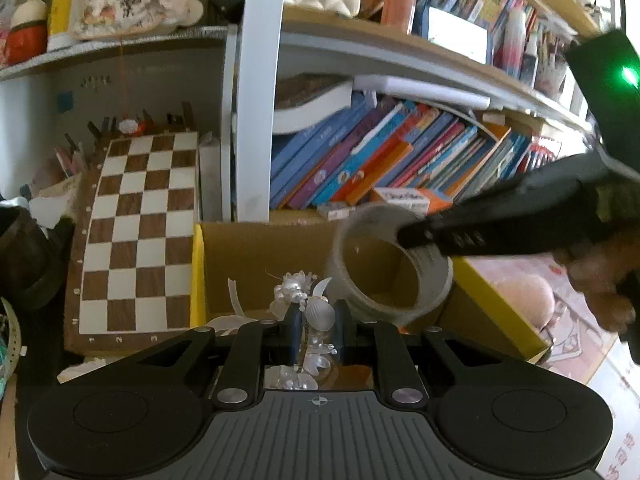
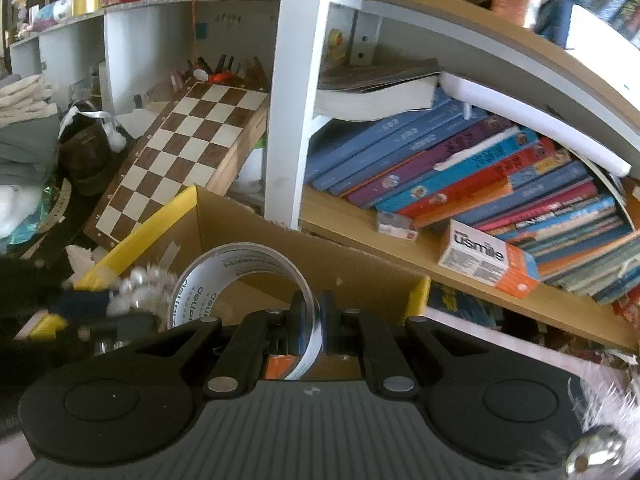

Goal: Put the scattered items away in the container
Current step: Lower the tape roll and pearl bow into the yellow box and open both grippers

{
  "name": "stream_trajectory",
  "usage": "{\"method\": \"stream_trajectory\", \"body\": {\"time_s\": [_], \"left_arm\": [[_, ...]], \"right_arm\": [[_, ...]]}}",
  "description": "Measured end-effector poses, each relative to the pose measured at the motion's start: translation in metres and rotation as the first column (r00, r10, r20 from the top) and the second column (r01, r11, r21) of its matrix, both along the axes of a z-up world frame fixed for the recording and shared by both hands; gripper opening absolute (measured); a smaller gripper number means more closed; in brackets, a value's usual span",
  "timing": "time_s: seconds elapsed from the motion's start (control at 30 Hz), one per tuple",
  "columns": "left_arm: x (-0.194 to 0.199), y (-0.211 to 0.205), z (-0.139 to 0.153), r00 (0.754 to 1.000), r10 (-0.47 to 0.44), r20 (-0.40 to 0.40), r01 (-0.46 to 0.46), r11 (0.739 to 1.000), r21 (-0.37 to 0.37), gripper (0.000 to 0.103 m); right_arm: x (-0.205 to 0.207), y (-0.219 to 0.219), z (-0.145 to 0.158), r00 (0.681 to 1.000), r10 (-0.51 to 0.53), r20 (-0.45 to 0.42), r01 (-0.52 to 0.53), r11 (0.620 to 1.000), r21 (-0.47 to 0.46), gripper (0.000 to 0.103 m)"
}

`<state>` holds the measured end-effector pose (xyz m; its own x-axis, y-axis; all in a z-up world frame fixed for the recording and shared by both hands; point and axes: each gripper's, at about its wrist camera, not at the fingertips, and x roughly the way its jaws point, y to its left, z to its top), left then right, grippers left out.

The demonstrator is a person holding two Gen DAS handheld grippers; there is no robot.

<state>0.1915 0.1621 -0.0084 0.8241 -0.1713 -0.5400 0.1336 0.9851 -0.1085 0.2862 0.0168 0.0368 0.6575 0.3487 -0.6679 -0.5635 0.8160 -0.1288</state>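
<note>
My left gripper (image 1: 316, 330) is shut on a clear beaded hair ornament (image 1: 310, 304) with pearl flowers, held over the near edge of the cardboard box (image 1: 256, 256) with yellow rims. My right gripper (image 2: 314, 320) is shut on the wall of a roll of clear tape (image 2: 224, 276) and holds it above the same box (image 2: 360, 276). In the left wrist view the tape roll (image 1: 390, 268) hangs over the box's right half, pinched by the right gripper's black fingers (image 1: 432, 234). In the right wrist view the ornament (image 2: 144, 284) shows at the left, beside the tape.
A chessboard (image 1: 140, 232) leans against the shelf left of the box. A white shelf post (image 1: 256, 92) stands behind the box. Leaning books (image 1: 392, 160) and a small usmile carton (image 2: 484, 258) fill the shelf at the right. Clothes and clutter (image 2: 36, 148) lie at the far left.
</note>
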Motion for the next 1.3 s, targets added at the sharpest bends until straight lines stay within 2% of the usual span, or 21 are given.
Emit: {"method": "stream_trajectory", "body": {"time_s": [0.2, 0.5, 0.9, 0.97, 1.07, 1.13, 1.2, 1.3], "left_arm": [[0.003, 0.002, -0.011, 0.999, 0.0, -0.038, 0.0, 1.0, -0.005, 0.015], [0.005, 0.006, -0.023, 0.997, 0.008, -0.079, -0.009, 1.0, -0.009, 0.016], [0.004, 0.001, -0.023, 0.996, -0.01, -0.094, 0.009, 1.0, -0.011, 0.02], [0.003, 0.0, -0.021, 0.996, -0.014, -0.092, 0.013, 1.0, -0.011, 0.025], [0.001, -0.002, -0.016, 0.996, -0.027, -0.084, 0.026, 1.0, -0.014, 0.039], [0.0, -0.005, -0.013, 0.997, -0.03, -0.075, 0.03, 1.0, -0.005, 0.057], [-0.002, -0.007, -0.012, 0.997, -0.028, -0.07, 0.028, 1.0, -0.001, 0.062], [-0.002, -0.007, -0.012, 0.997, -0.021, -0.073, 0.021, 1.0, -0.005, 0.063]], "right_arm": [[0.019, 0.024, -0.012, 0.999, 0.039, -0.012, -0.039, 0.998, -0.044, 0.007], [0.046, 0.047, -0.038, 0.995, 0.042, -0.086, -0.049, 0.995, -0.083, 0.007], [0.062, 0.073, -0.057, 0.988, 0.072, -0.137, -0.086, 0.991, -0.103, 0.008], [0.063, 0.077, -0.057, 0.987, 0.083, -0.137, -0.098, 0.99, -0.104, 0.008], [0.063, 0.085, -0.058, 0.984, 0.098, -0.148, -0.114, 0.989, -0.099, 0.008], [0.062, 0.09, -0.061, 0.982, 0.111, -0.154, -0.128, 0.986, -0.105, 0.008], [0.061, 0.095, -0.063, 0.979, 0.124, -0.159, -0.143, 0.983, -0.112, 0.009], [0.06, 0.099, -0.065, 0.978, 0.131, -0.161, -0.151, 0.982, -0.117, 0.01]]}}
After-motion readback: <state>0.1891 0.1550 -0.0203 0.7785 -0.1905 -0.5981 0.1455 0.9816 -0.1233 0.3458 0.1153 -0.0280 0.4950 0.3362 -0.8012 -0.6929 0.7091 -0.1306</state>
